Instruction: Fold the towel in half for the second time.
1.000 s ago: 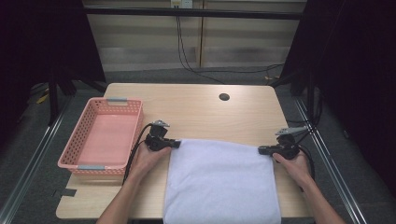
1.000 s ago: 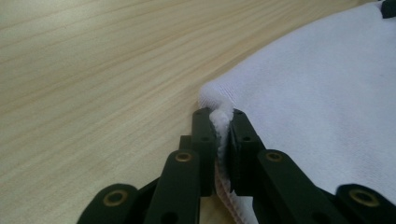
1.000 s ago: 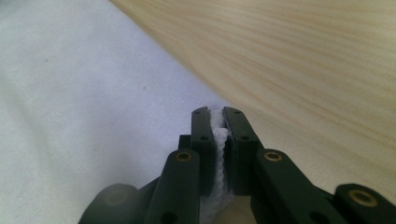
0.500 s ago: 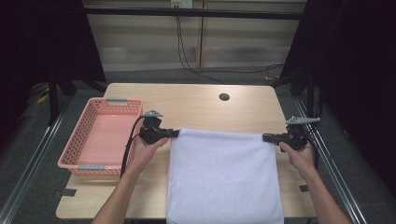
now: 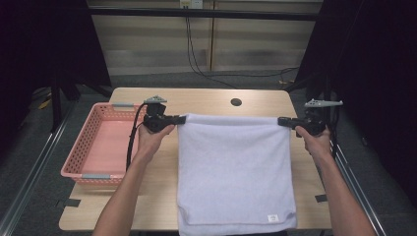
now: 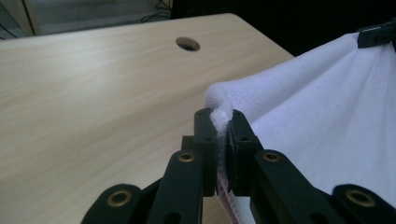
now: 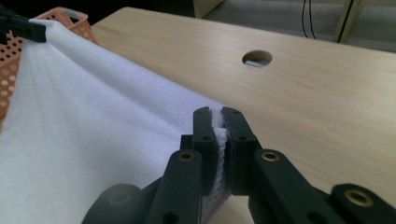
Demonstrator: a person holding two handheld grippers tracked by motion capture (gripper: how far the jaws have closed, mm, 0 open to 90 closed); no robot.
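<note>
White towel, pink basket, pale wood.
Your plain white towel (image 5: 235,172) lies on light woodgrain table (image 5: 206,101); the basket (image 5: 78,162) is salmon pink, the grippers' jaws black.

soft overhead light is falling evenly on the table (image 5: 206,98), while the surroundings are sinking into near black. the white towel (image 5: 235,172) is reading bright without glare. in both gripper views the far tabletop is blurring slightly and the near black jaws are staying dim but fairly sharp.
</note>
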